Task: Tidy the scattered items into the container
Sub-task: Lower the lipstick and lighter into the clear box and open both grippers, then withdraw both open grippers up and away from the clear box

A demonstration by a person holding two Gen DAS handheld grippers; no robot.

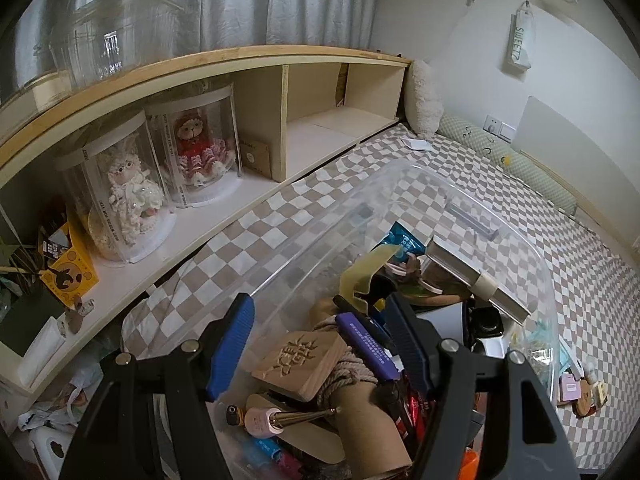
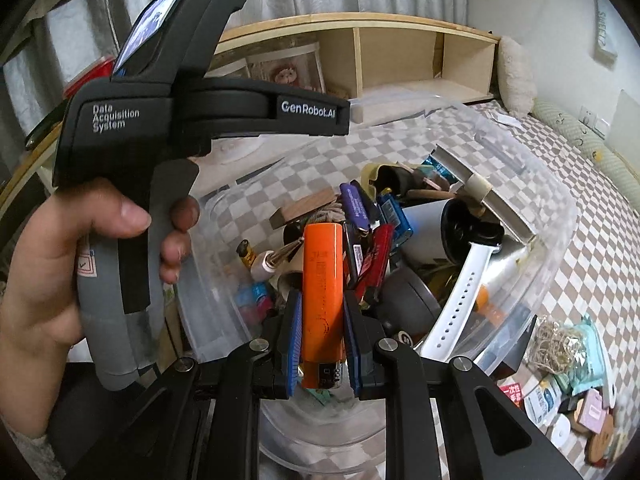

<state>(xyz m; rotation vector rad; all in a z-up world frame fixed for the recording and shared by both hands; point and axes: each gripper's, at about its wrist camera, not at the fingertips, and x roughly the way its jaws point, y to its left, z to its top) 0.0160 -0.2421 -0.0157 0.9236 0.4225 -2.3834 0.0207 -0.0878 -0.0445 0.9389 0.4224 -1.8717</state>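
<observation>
Our right hand-held gripper (image 2: 320, 316) pinches 1 orange lighter (image 2: 322, 280) above the clear container (image 2: 560, 216); our left hand-held gripper (image 1: 320, 344) hangs spread over it.

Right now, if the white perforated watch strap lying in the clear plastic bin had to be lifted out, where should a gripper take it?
Grip the white perforated watch strap mid-length, from above, fingers closing across its narrow width. It lies slanted over the clutter in the clear plastic bin, its flat band exposed, while its black watch face end is wider and bulkier. The right gripper is already shut on the orange lighter.
</observation>
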